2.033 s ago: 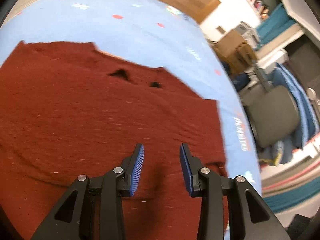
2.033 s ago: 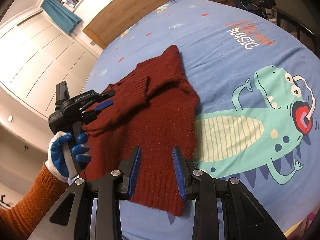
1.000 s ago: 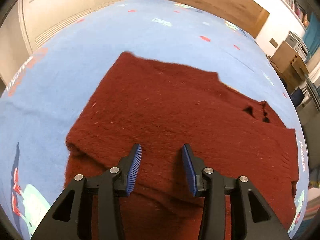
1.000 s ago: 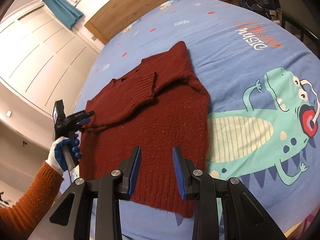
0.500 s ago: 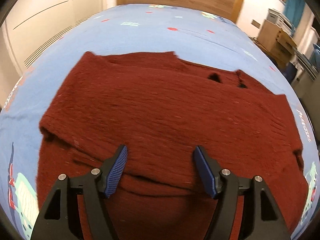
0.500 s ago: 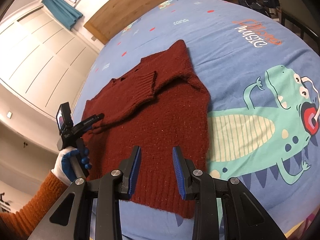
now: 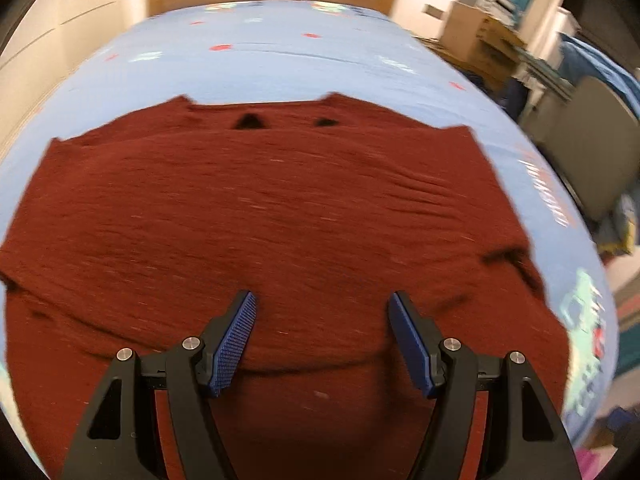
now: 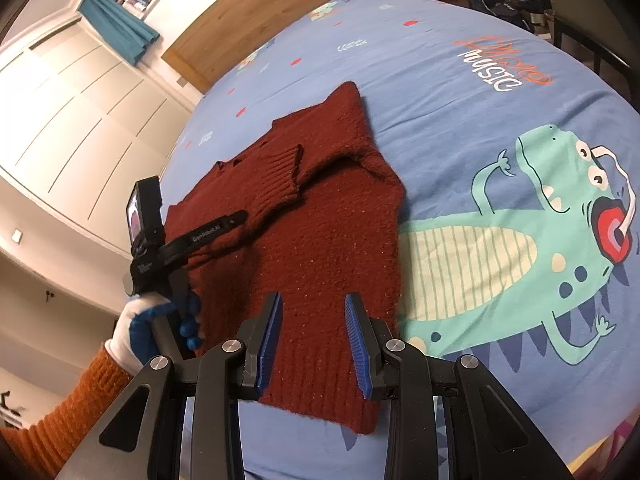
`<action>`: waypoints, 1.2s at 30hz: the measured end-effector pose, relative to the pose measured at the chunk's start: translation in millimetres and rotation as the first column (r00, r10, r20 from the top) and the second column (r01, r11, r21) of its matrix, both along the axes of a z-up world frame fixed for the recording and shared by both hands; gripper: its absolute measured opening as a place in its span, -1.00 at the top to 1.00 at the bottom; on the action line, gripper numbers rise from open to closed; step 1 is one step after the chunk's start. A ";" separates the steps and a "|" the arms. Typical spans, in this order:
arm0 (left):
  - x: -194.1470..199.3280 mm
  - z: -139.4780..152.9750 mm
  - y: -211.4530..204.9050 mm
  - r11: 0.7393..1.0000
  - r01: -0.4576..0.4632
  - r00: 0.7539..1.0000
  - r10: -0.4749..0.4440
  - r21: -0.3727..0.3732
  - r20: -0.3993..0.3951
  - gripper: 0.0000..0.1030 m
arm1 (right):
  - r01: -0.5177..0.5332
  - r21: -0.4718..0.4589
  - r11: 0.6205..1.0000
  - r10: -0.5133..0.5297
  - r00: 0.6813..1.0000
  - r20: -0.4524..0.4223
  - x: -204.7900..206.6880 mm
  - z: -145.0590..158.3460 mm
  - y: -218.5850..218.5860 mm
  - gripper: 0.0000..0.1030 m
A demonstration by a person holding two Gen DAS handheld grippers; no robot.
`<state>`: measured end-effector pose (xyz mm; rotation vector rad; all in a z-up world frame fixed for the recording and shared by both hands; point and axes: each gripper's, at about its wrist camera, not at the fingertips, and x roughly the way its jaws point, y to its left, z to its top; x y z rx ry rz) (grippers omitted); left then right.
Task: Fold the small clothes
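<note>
A dark red knitted sweater [image 8: 320,216] lies flat on a blue bedspread [image 8: 460,92], with one ribbed sleeve [image 8: 280,176] folded across its chest. It fills the left wrist view [image 7: 280,208]. My left gripper [image 7: 322,304] is open wide and empty, just above the sweater's side. In the right wrist view the left gripper [image 8: 236,218] reaches over the sweater's left edge. My right gripper [image 8: 314,304] is open and empty above the sweater's ribbed hem.
The bedspread carries a green dinosaur print [image 8: 540,240] right of the sweater. A wooden headboard [image 8: 256,12] and white cupboard doors [image 8: 60,120] stand beyond. Cardboard boxes [image 7: 480,36] and a grey chair [image 7: 584,136] stand past the bed's right edge.
My left gripper has opened wider and swung over the sweater from its left edge. My right gripper has held still and open.
</note>
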<state>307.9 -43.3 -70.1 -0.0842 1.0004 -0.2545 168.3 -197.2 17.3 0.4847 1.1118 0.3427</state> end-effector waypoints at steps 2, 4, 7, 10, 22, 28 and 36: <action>-4.0 4.4 -4.7 0.999 0.043 0.999 -0.043 -0.001 0.010 -0.21 | 0.001 0.000 1.000 -0.001 1.000 0.000 -0.8 0.9 -0.6 0.35; -10.8 10.1 -4.8 0.998 0.064 0.998 -0.065 0.011 0.026 -0.21 | 0.002 -0.001 1.000 -0.002 1.000 0.005 -2.2 3.0 -1.3 0.35; -23.6 19.6 0.5 0.997 0.070 0.996 -0.071 0.013 0.049 -0.21 | 0.007 -0.005 1.000 -0.007 1.000 0.017 -4.8 9.5 -3.5 0.35; -38.2 28.3 8.2 0.997 0.077 0.995 -0.078 0.016 0.066 -0.21 | 0.014 -0.010 1.000 -0.013 0.999 0.031 -8.8 17.3 -5.0 0.35; -105.2 58.4 58.1 0.997 0.038 0.995 -0.043 0.060 0.089 -0.21 | 0.012 -0.001 1.000 -0.012 0.996 0.086 -39.8 46.7 4.3 0.35; -134.6 71.5 86.6 0.998 -0.004 0.995 -0.002 0.057 0.100 -0.24 | 0.012 0.003 1.000 -0.012 0.995 0.096 -58.7 53.6 11.1 0.35; -177.6 86.5 137.3 0.995 -0.097 0.990 0.093 0.037 0.104 -0.25 | 0.010 -0.014 1.000 -0.008 0.993 0.121 -81.5 64.1 14.2 0.35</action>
